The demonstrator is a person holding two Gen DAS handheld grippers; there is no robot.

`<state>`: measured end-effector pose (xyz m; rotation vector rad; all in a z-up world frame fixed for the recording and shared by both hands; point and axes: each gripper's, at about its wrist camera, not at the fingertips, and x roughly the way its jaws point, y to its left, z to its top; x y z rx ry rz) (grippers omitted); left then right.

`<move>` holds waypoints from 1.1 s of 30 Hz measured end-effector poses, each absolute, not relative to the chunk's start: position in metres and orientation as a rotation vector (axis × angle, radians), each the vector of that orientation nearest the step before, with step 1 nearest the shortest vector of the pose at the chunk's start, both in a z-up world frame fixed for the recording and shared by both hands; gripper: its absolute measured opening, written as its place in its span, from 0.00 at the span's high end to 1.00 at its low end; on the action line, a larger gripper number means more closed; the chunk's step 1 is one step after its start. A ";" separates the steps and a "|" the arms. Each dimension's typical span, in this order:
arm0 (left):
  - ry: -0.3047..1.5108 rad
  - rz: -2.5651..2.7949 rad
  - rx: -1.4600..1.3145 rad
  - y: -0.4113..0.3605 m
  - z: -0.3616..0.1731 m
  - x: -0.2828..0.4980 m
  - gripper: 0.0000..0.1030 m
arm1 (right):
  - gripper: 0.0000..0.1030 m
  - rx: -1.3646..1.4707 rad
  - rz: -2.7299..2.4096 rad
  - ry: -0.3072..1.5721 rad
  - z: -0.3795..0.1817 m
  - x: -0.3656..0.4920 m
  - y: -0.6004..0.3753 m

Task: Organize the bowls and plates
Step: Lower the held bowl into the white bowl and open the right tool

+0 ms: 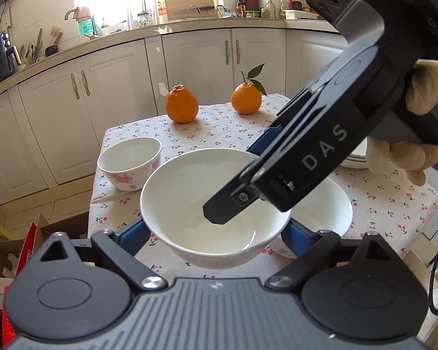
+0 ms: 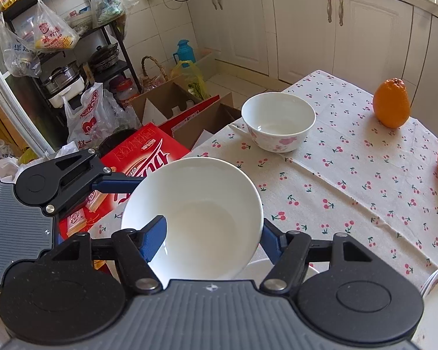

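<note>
A white bowl [image 1: 213,204] [image 2: 195,218] is held up over the table's near edge. My left gripper [image 1: 216,233] has its blue fingers on both outer sides of the bowl. My right gripper [image 2: 213,233] grips the bowl's rim, one finger [image 2: 153,239] inside and the other outside; it reaches in from the upper right in the left wrist view [image 1: 248,192]. A second white bowl [image 1: 330,207] stands just behind and below the held one. A small pink-flowered bowl [image 1: 130,162] [image 2: 279,121] stands apart near the table's left edge.
Two oranges [image 1: 181,104] [image 1: 246,98] stand at the table's far side. A stack of white plates [image 1: 356,159] shows behind the right hand. The cherry-print tablecloth [image 2: 350,192] covers the table. Boxes and bags [image 2: 149,151] crowd the floor on the left.
</note>
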<state>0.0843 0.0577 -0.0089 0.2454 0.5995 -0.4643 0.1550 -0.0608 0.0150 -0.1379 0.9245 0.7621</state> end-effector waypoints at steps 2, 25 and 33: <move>0.593 -0.480 0.244 0.053 -0.006 0.083 0.08 | 0.28 -0.130 0.749 0.915 0.018 0.151 -0.069; 0.616 -0.605 0.279 -0.011 -0.015 0.084 0.08 | 0.28 -0.064 0.649 0.940 0.011 0.134 -0.144; 0.655 -0.610 0.274 -0.015 -0.022 0.086 0.08 | 0.28 -0.055 0.654 0.968 0.001 0.135 -0.147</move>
